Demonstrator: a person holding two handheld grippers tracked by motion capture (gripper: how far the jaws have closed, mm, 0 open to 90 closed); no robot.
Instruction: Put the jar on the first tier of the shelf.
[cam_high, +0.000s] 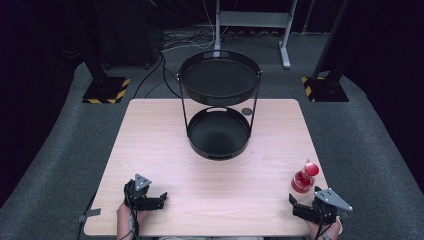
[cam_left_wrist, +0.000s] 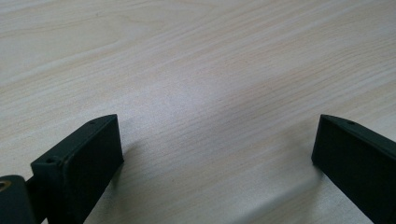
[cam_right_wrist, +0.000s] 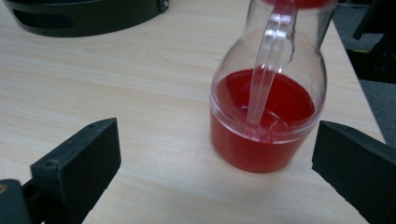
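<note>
Two-tier tray stand (cam_high: 218, 107) at table (cam_high: 150, 150) centre-rear. Jug (cam_high: 303, 178) at right edge, just ahead of right gripper (cam_high: 300, 206). Left gripper (cam_high: 150, 199) near-left.

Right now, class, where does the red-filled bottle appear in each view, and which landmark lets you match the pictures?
High view: bottle at the table's right edge, just beyond the right gripper.
Left gripper view: not in it.
Right gripper view: bottle right of centre, ahead of the open jaws.
Shared landmark: the black two-tier tray stand.
</note>
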